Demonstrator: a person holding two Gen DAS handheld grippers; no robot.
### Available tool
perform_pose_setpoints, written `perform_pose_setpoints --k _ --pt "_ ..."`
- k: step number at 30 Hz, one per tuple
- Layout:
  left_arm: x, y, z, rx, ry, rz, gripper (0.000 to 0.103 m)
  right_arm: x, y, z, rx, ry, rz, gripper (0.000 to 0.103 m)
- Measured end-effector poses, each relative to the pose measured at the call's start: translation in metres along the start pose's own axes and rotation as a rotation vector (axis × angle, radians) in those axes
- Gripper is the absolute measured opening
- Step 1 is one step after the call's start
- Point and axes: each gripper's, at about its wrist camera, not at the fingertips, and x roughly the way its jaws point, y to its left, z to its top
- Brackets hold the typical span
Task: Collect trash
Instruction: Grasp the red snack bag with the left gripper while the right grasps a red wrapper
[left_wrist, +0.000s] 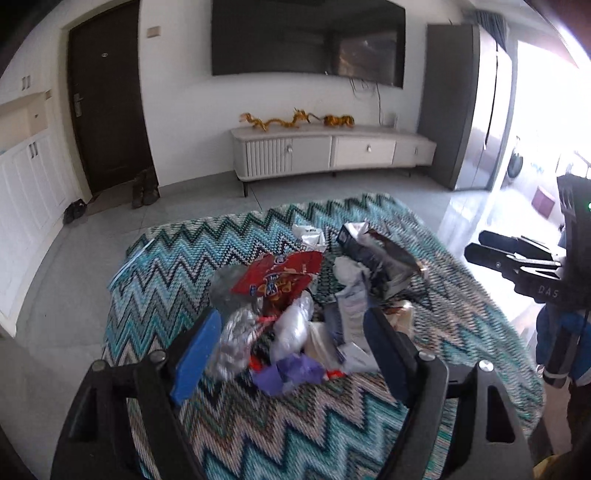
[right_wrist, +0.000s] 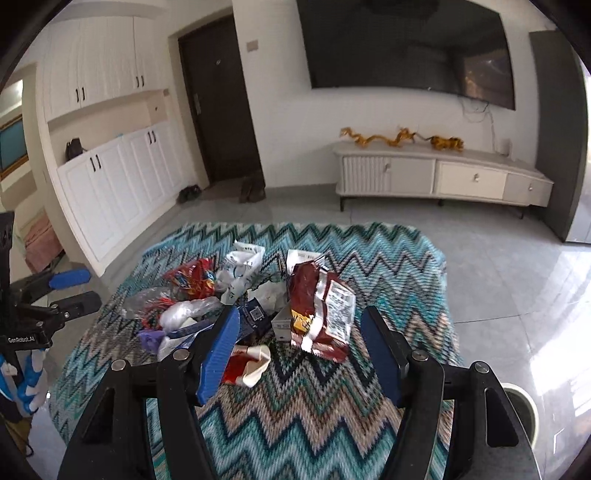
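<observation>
my left claw spread wide, nothing pinched, over near side of trash pile on zigzag rug. my right claw also spread, empty, above rug, dark red snack bag just beyond fingertips. white bin rim right of rug.

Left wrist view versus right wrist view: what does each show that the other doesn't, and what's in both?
Only the left wrist view shows the bright balcony opening on its right and the right claw from the side, open.

Only the right wrist view shows the white bin rim at bottom right, the white wall cabinets in full, and the left claw from the side, open.

Both show the trash pile on the zigzag rug, the door, television and low console.
</observation>
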Motion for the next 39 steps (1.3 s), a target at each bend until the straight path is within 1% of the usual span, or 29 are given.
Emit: perform_pose_setpoints --k 3,6,11,13,15,18,20,21,22,23,24,25,28,29,32,33,34,35,39 --pt "0.031 0.003 0.011 0.029 0.032 0.012 0.079 0.028 -0.001 0.004 -0.012 0.028 0.013 0.068" --pt "0.062 0.007 0.020 0.058 0.070 0.020 0.079 0.060 0.001 0.007 -0.042 0.067 0.008 0.071" --pt "0.105 0.019 0.027 0.063 0.130 0.019 0.079 0.098 0.001 0.008 -0.058 0.127 -0.001 0.071" --pt "0.115 0.022 0.028 0.069 0.147 0.022 0.079 0.107 -0.001 0.007 -0.060 0.145 -0.007 0.071" --pt "0.125 0.023 0.029 0.064 0.164 0.008 0.079 0.111 -0.006 0.008 -0.044 0.150 0.003 0.071" --pt "0.132 0.024 0.031 0.048 0.171 -0.003 0.078 0.113 -0.020 0.008 -0.003 0.151 0.012 0.067" --pt "0.135 0.026 0.032 0.031 0.176 -0.012 0.072 0.112 -0.032 0.008 0.028 0.153 0.019 0.058" --pt "0.138 0.026 0.034 0.023 0.181 -0.015 0.062 0.111 -0.038 0.008 0.046 0.149 0.025 0.056" --pt "0.140 0.027 0.035 0.014 0.188 -0.019 0.054 0.110 -0.041 0.009 0.056 0.147 0.030 0.050" --pt "0.143 0.029 0.035 0.001 0.195 -0.019 0.050 0.108 -0.047 0.009 0.069 0.145 0.039 0.044" --pt "0.144 0.030 0.035 -0.006 0.200 -0.015 0.042 0.107 -0.051 0.009 0.074 0.142 0.039 0.039" --pt "0.146 0.031 0.034 -0.013 0.204 -0.009 0.037 0.106 -0.053 0.009 0.074 0.143 0.036 0.031" --pt "0.144 0.033 0.033 -0.034 0.197 0.002 0.033 0.105 -0.062 0.008 0.079 0.146 0.014 0.021" --pt "0.142 0.034 0.033 -0.037 0.193 0.002 0.030 0.104 -0.065 0.007 0.085 0.145 0.011 0.019" --pt "0.134 0.034 0.033 -0.043 0.179 0.003 0.028 0.100 -0.074 0.006 0.110 0.145 0.013 0.014" --pt "0.130 0.034 0.034 -0.044 0.170 0.010 0.026 0.098 -0.077 0.006 0.119 0.141 0.018 0.013" --pt "0.126 0.034 0.034 -0.047 0.165 0.013 0.021 0.097 -0.078 0.006 0.123 0.138 0.020 0.010" --pt "0.120 0.034 0.035 -0.057 0.155 0.012 0.015 0.093 -0.079 0.006 0.131 0.131 0.022 0.008" --pt "0.100 0.038 0.039 -0.104 0.123 0.001 0.014 0.073 -0.076 0.007 0.139 0.097 0.053 0.006"
